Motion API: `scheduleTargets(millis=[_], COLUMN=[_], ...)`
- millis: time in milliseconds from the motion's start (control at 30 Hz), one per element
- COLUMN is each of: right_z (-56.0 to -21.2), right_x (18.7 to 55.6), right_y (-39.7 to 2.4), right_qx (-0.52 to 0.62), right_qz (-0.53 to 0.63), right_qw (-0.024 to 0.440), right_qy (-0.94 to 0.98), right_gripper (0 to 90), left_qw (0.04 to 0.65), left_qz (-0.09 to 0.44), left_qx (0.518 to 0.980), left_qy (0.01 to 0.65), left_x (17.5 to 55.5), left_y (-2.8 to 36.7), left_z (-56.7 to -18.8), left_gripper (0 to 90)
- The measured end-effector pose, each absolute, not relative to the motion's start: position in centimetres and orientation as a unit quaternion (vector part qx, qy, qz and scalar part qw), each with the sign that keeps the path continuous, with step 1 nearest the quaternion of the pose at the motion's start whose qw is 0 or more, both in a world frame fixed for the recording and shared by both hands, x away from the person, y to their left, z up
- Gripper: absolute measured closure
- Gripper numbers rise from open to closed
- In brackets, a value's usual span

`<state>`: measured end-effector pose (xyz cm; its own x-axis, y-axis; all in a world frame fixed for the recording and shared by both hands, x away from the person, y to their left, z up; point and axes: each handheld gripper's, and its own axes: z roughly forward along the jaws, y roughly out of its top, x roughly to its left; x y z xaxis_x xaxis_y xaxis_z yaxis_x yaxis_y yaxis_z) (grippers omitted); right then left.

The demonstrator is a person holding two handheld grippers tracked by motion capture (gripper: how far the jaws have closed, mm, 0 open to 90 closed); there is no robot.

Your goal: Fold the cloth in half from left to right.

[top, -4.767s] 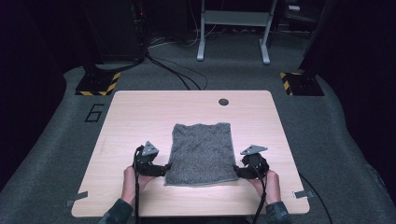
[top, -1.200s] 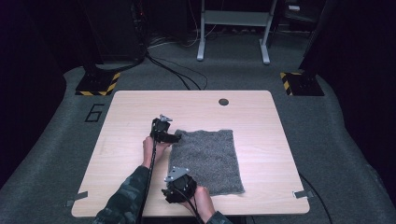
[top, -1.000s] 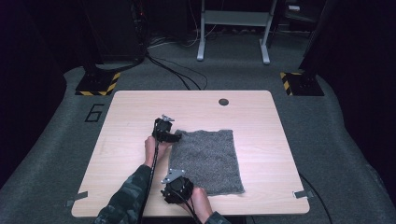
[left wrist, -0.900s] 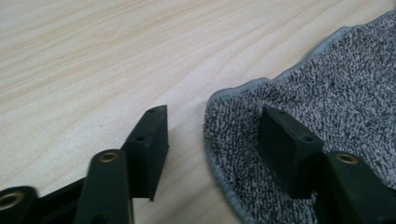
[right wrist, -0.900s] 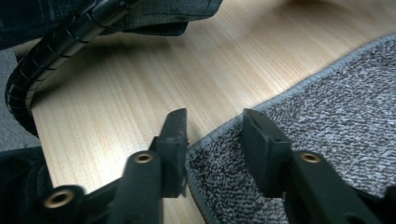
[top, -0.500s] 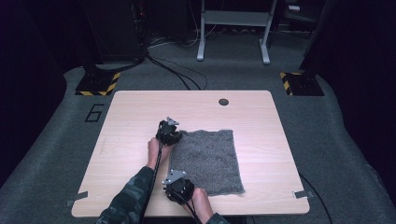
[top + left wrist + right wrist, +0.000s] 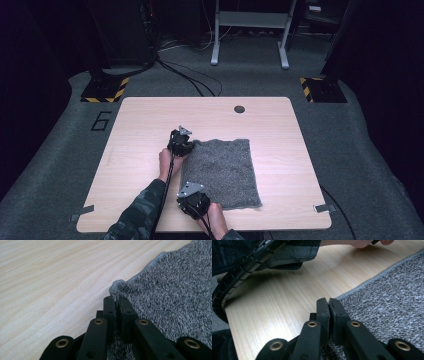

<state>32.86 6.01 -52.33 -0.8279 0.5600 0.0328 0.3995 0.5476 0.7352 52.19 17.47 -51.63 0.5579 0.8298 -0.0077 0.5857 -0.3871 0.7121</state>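
A grey towel [image 7: 222, 172] lies flat on the wooden table [image 7: 280, 125]. My left gripper [image 7: 187, 146] is at its far left corner. In the left gripper view, the gripper [image 7: 116, 300] has just been closing and is shut on the bunched corner of the towel [image 7: 170, 290]. My right gripper [image 7: 199, 200] is at the near left corner. In the right gripper view, that gripper [image 7: 328, 301] has also just been closing and is shut on the hem of the towel [image 7: 387, 302], with cloth between the jaws.
A dark round grommet [image 7: 239, 109] sits in the table's far side. A sleeve and cable [image 7: 249, 262] cross close above the right gripper. On the floor beyond the table are striped bases [image 7: 105, 90] and a metal stand [image 7: 250, 30].
Both grippers have left the towel's two near corners for its left side. In the last second the left gripper edged onto the far left corner and the right one settled on the near left corner.
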Motion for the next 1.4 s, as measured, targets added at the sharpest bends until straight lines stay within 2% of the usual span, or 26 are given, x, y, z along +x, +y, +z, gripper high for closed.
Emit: scheduleTargets(millis=[600,967,1233,1400], right_z=[-50.4,-48.7,-47.6,-45.6], right_x=[32.1,31.9,31.9,32.3], right_y=[5.1,5.1,5.4,6.5], right_qx=[0.272,0.263,0.257,0.248], right_qz=[0.428,0.448,0.465,0.497], right_qw=[0.106,0.123,0.125,0.124], right_qy=[0.855,0.846,0.838,0.823], right_gripper=[86.9,86.9,86.9,86.8], left_qw=[0.356,0.365,0.346,0.327], left_qz=[0.182,0.191,0.213,0.228], left_qx=[0.807,0.795,0.801,0.807], left_qy=[0.434,0.446,0.439,0.435], left_x=[51.7,51.9,51.9,51.9], left_y=[18.2,19.2,19.9,21.0], left_z=[-50.0,-48.4,-46.6,-44.0], left_gripper=[86.1,86.1,86.0,86.0])
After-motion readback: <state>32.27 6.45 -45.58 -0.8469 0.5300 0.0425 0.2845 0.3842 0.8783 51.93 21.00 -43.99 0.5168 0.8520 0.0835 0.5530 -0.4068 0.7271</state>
